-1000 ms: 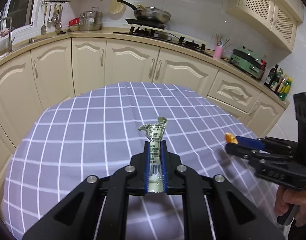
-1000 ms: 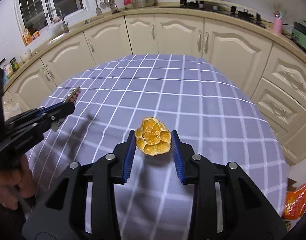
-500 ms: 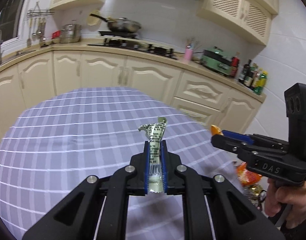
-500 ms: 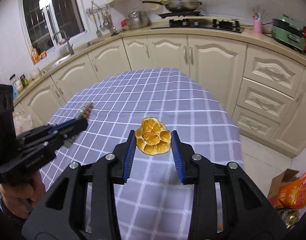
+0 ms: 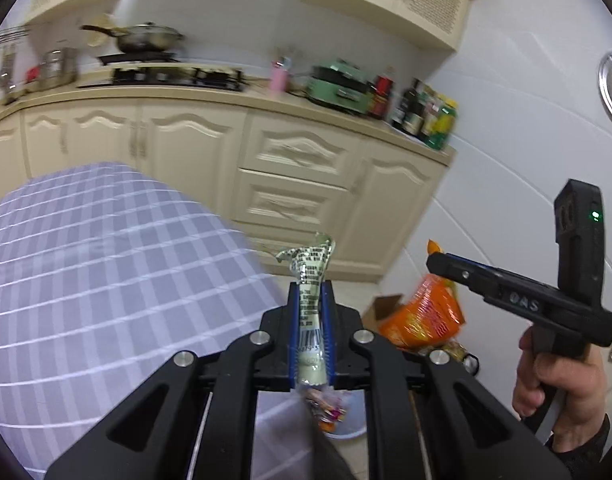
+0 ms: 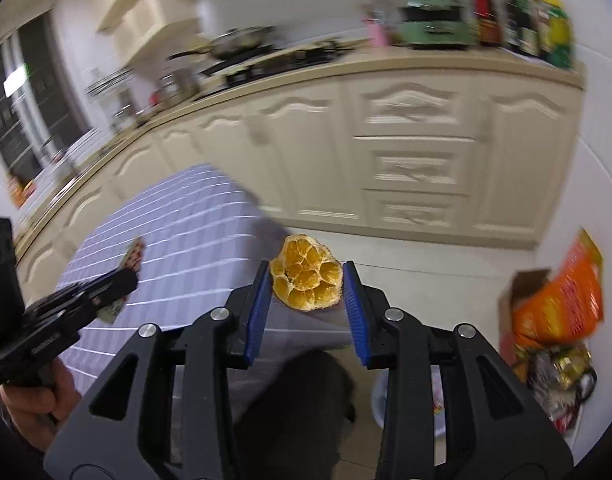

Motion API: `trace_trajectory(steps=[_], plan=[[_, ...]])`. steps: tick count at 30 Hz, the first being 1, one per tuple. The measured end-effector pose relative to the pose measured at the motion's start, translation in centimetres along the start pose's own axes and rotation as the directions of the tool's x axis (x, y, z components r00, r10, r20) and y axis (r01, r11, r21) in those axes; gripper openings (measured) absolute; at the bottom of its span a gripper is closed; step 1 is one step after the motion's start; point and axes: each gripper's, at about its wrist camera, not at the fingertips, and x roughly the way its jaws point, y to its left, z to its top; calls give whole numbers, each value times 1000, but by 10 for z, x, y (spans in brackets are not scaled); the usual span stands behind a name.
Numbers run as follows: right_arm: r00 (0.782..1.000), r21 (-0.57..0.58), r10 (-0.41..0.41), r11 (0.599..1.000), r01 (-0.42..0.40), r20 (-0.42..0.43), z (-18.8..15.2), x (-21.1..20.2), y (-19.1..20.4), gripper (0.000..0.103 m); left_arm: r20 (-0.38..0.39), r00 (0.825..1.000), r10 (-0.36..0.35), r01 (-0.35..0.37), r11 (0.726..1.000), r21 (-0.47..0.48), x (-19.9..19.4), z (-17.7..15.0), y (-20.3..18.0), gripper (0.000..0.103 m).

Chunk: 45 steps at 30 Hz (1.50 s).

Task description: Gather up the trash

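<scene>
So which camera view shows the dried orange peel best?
The right wrist view shows it best: the dried orange peel sits centred and sharp between the blue pads of the right tongs. In the left wrist view, only an orange tip shows above the right tongs.

Crumpled green wrapper (image 5: 312,308) upright, pinched; orange peel (image 6: 306,278) clamped, aloft.

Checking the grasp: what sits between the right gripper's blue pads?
In the right wrist view, a dried orange half sits pinched between the right gripper's pads, nothing else.
</scene>
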Motion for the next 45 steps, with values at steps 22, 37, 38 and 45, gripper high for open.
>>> trace_trajectory(steps=[22,37,38,45], plan=[[966,432,-38,889,149,-254,-106,91,-189,36,-485,868,-106,135,991,26,241,-104,-97,11],[948,544,-65,805,235,-313,-139,106,-222,97,-500,865,-35,66,997,44,251,-103,-90,89],[947,540,-72,807,239,-312,-138,104,-221,97,-486,873,-26,61,997,56,244,-99,-92,90],[955,513,-86,828,227,-284,-119,89,-203,97,-357,934,10,43,989,140,196,-69,-107,93]])
